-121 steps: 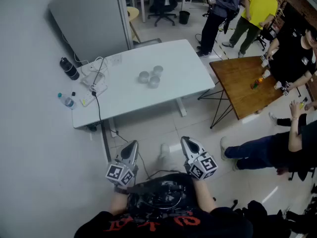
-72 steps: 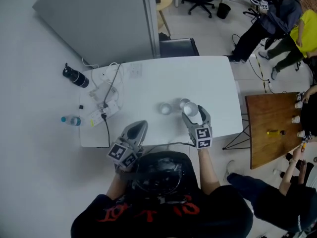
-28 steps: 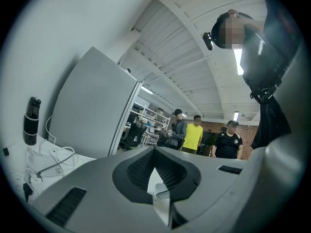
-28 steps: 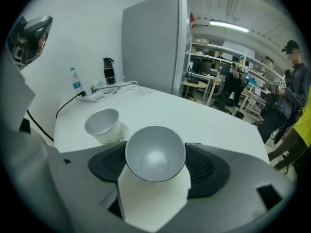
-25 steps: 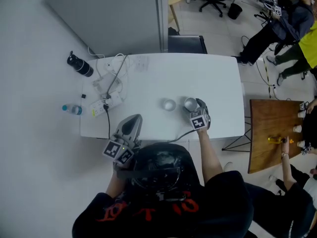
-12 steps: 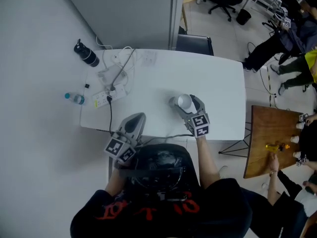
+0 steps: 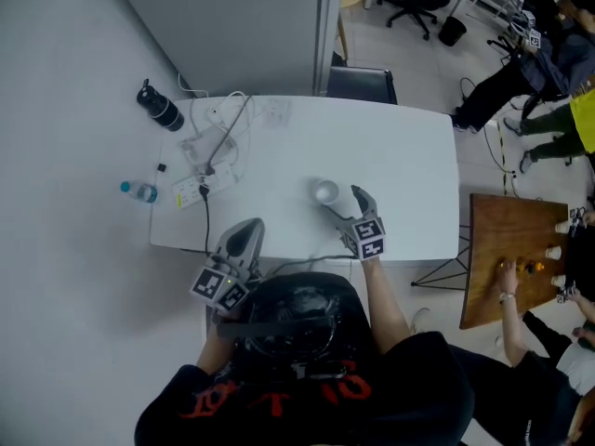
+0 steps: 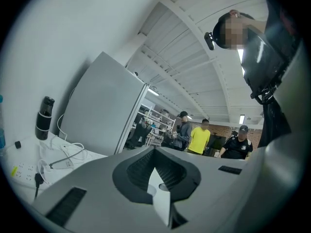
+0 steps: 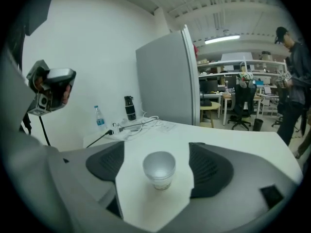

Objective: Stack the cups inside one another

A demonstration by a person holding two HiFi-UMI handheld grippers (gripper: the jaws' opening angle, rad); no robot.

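A stack of translucent plastic cups stands upright on the white table, near its front edge. In the right gripper view the cup stack sits between my two dark pads and touches neither. My right gripper is open just behind the stack, tilted down; its jaws have just been opening. My left gripper hangs at the table's front left edge, pointing level, with its tips together and nothing in them.
A black bottle, a water bottle, and a power strip with cables lie at the table's left end. A grey partition and a chair stand behind it. A wooden table with people around it is at the right.
The cup that my right gripper held over the other cup now sits nested in it on the table. The right gripper has let go and drawn back. The left gripper has hardly moved.
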